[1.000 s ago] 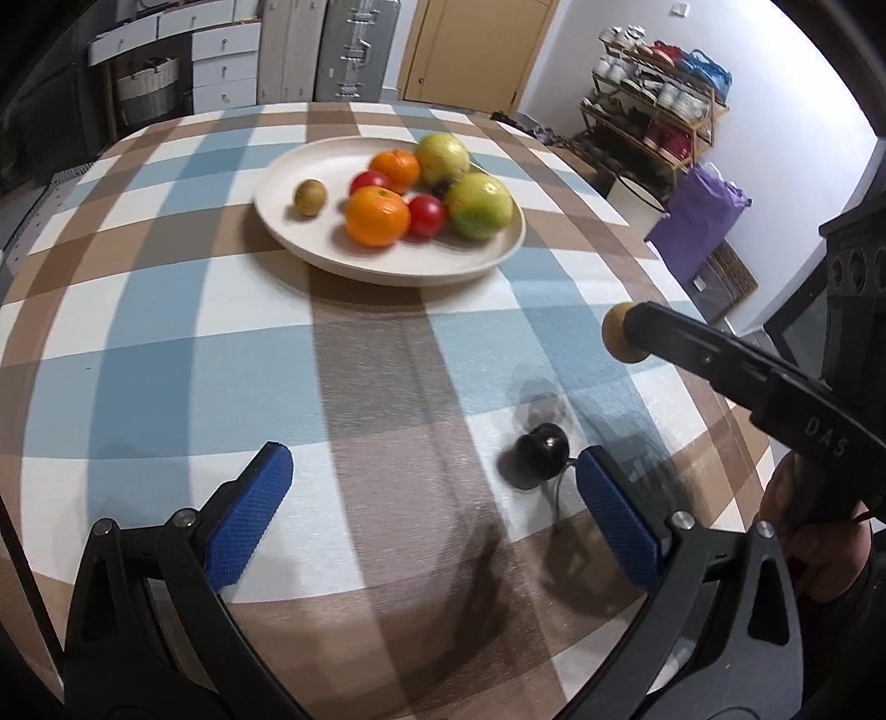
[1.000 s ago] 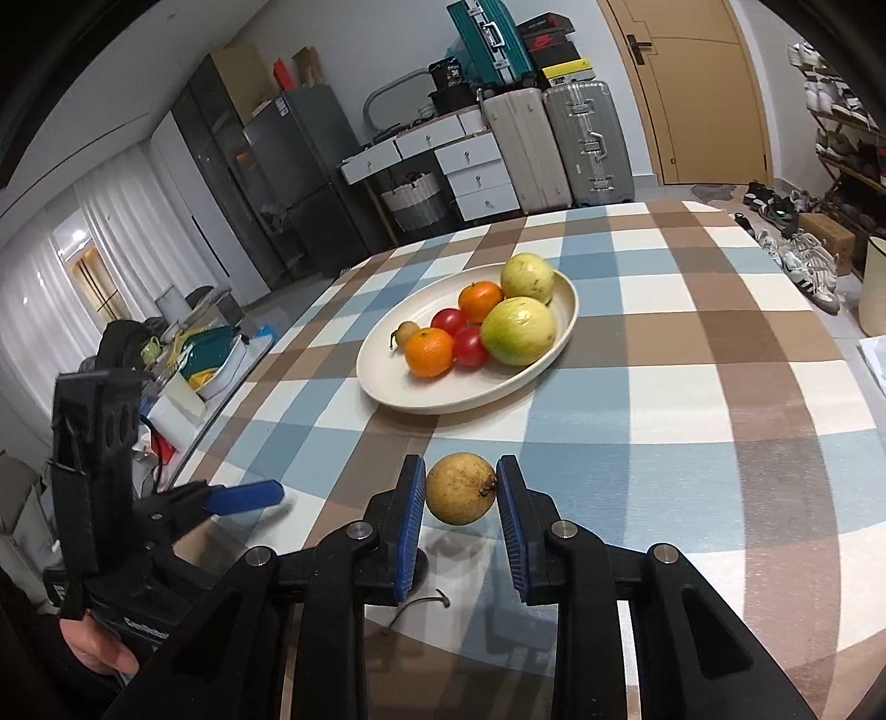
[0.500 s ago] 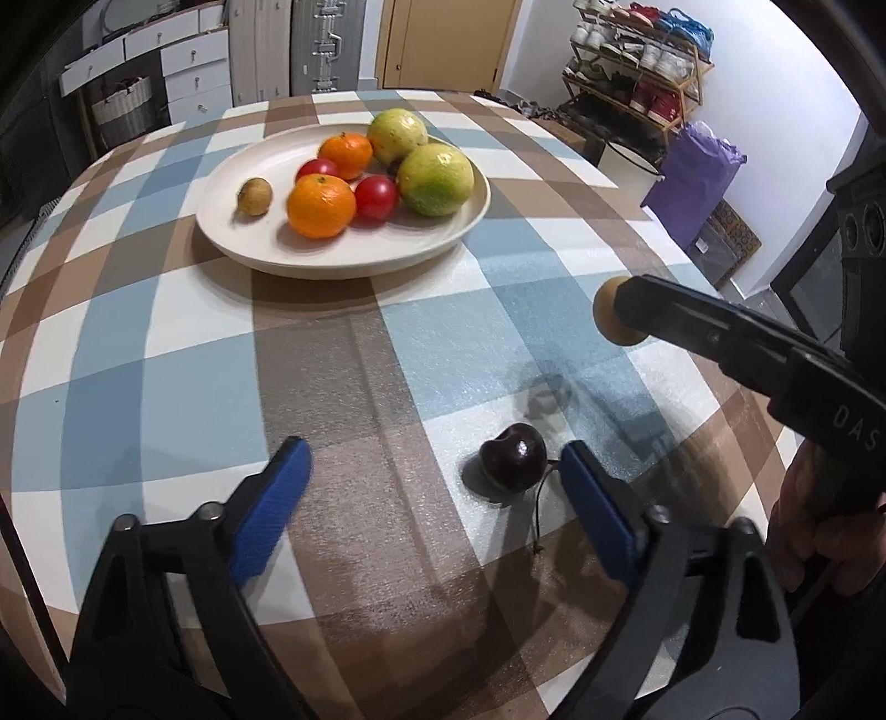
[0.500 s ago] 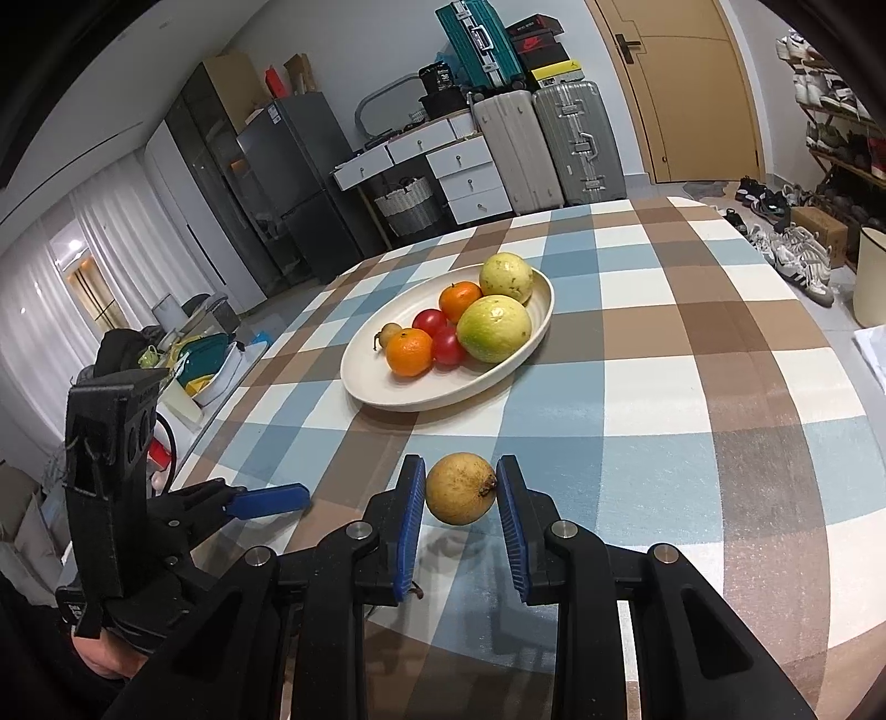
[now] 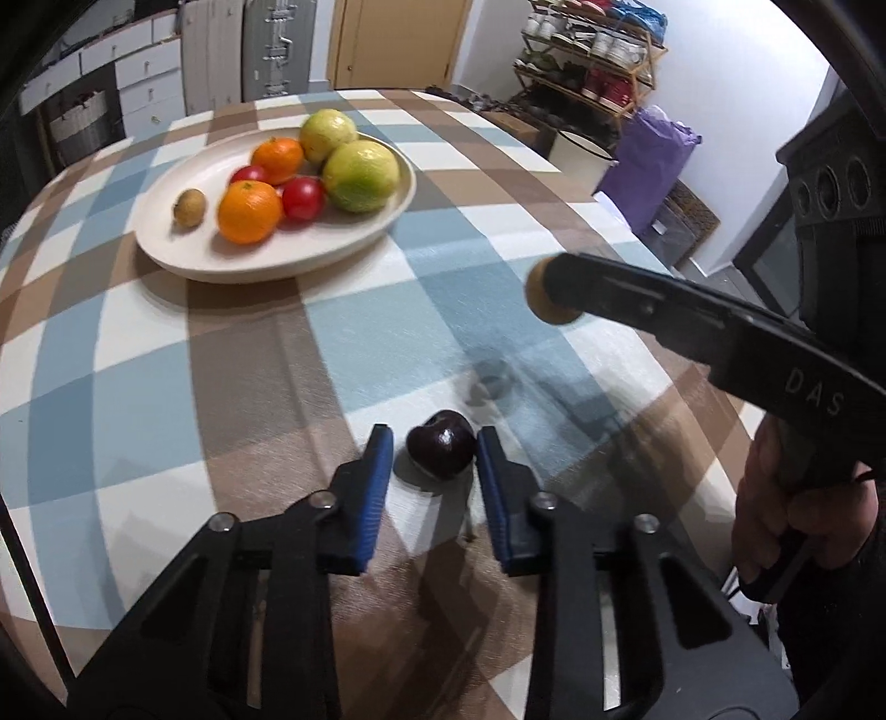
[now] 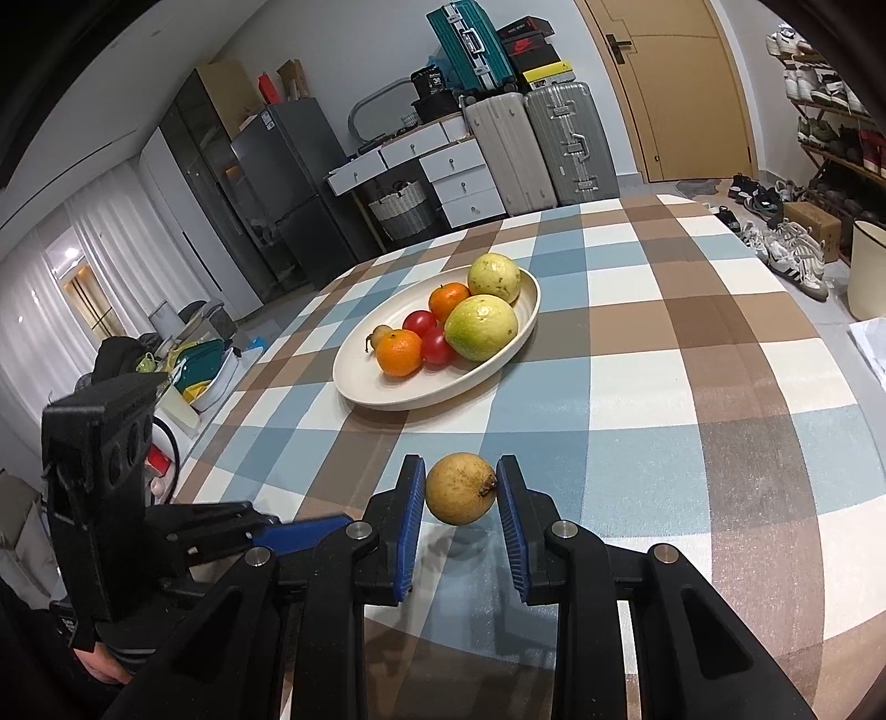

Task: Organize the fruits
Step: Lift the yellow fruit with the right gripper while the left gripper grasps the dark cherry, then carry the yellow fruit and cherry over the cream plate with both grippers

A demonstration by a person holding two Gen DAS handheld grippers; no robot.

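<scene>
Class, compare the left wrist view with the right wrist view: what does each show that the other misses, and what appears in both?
Only the left wrist view shows the dark cherry on the tablecloth, between the left gripper pads, and a purple bag.

Only the right wrist view shows the fridge and the teal suitcase.

Both show the plate of fruit and the brown fruit clamped in the right gripper.

Bare checked tablecloth (image 6: 692, 354) open between near table edge and plate (image 6: 354, 387). Plate's near-left part free; oranges, tomatoes, guavas crowd its far side. Right gripper (image 5: 554, 293) with longan (image 6: 460, 495) hangs across near-right corner, beside cherry (image 5: 441, 443).
</scene>
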